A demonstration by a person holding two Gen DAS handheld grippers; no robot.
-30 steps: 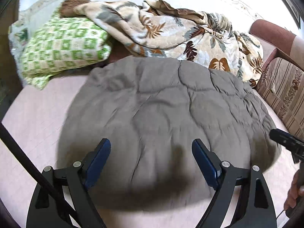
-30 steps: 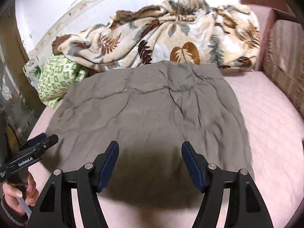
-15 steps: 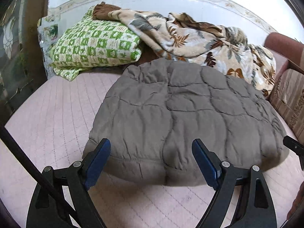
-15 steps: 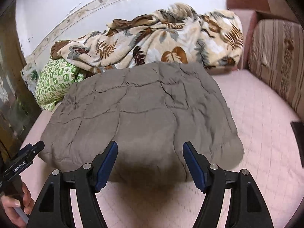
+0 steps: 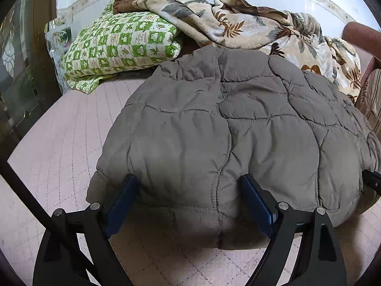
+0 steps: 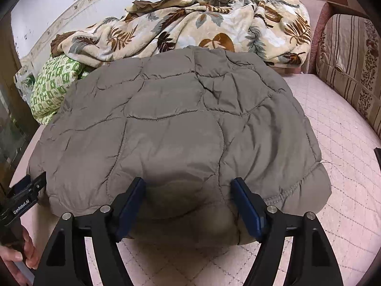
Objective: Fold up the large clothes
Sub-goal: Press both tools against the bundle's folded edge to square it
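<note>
Leaf-print blanket (image 6: 190,21), green checked pillow (image 5: 119,45), pink quilted bedcover (image 6: 333,124), striped cushion (image 6: 352,59)

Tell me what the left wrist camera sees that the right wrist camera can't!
Only the left wrist view shows the dark wooden glass-paned door at its left edge.

Only the right wrist view shows the striped brown sofa cushion clearly, plus the person's hand.

Both show the puffy grey quilted jacket on the pink quilted bed cover, the green checked pillow and the beige leaf-print blanket.
</note>
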